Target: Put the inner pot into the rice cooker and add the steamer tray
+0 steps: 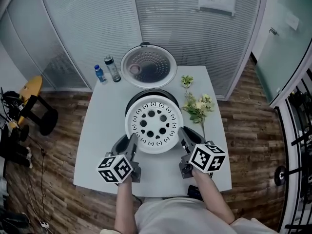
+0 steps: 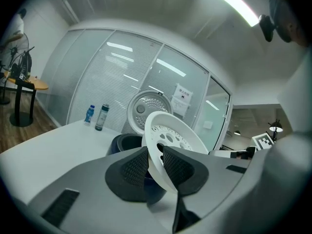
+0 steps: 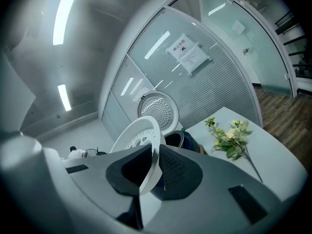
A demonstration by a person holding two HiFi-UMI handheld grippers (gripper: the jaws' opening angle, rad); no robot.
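Left gripper [image 2: 155, 165]: gripped the steamer tray [image 1: 154, 123] by its left rim.
Right gripper [image 3: 155, 165]: gripped its right rim.
Rice cooker [image 2: 125, 142]: open, just ahead of both.

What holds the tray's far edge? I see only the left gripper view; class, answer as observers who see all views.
Observer: The right hand-held gripper is shut on the tray's opposite rim.
Operator: What lies beyond that gripper?
Observer: A flower sprig lies right of the cooker.
Operator: How does the tray sit over the cooker from above?
Observer: In the head view it hides most of the cooker's opening; only the far rim shows.
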